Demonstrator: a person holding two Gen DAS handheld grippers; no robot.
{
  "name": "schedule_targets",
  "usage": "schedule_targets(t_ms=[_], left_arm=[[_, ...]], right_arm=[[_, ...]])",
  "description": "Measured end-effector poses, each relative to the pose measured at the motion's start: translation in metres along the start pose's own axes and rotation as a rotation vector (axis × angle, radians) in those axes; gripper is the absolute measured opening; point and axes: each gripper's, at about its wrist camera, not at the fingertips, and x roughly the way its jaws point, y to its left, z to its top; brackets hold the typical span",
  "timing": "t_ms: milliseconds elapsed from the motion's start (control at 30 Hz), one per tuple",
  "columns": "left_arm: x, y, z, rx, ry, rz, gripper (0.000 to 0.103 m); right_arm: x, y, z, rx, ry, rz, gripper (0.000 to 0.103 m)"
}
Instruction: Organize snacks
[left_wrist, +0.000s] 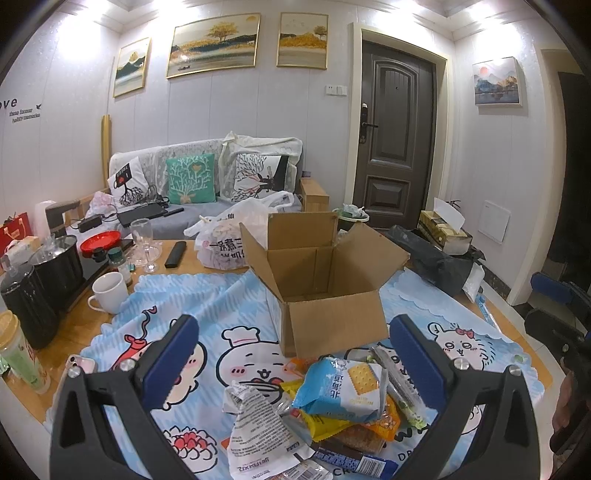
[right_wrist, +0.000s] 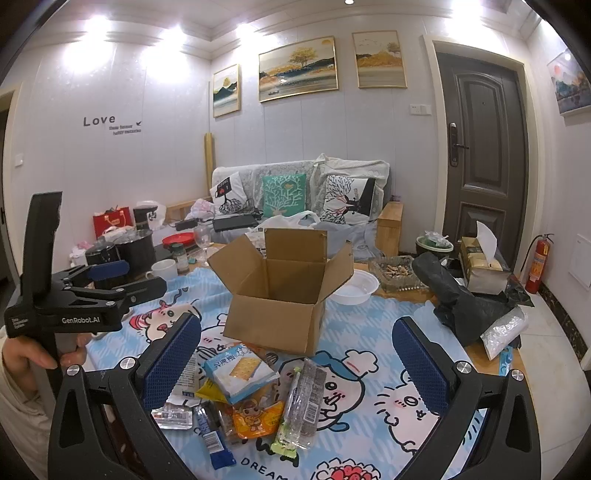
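An open cardboard box stands on the cartoon tablecloth, nothing visible inside. In front of it lies a pile of snack packets: a blue cracker packet, an orange packet, a clear long packet with a green end, a white crumpled wrapper and a blue bar. My left gripper is open above the pile, empty. My right gripper is open over the same pile, empty. The left gripper's body shows at the left, held by a hand.
Left of the cloth stand a white mug, black pots, wine glasses, a remote and a drink cup. A white plastic bag sits behind the box. A white bowl, ashtray, black bag and tissue box lie right.
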Motion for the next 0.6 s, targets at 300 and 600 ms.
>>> schedule_targets(t_ms=[300,600], left_arm=[[0.0025,-0.0014,-0.0023,0.002,0.003,-0.002,0.103],[0.0055,-0.0009,-0.005,0.002,0.009,-0.027,0.103]], right_arm=[[-0.0007,0.0009,-0.0012,0.0,0.003,0.002,0.103],[-0.0009,0.0044,-0.0016,-0.002,-0.002,-0.001,0.103]])
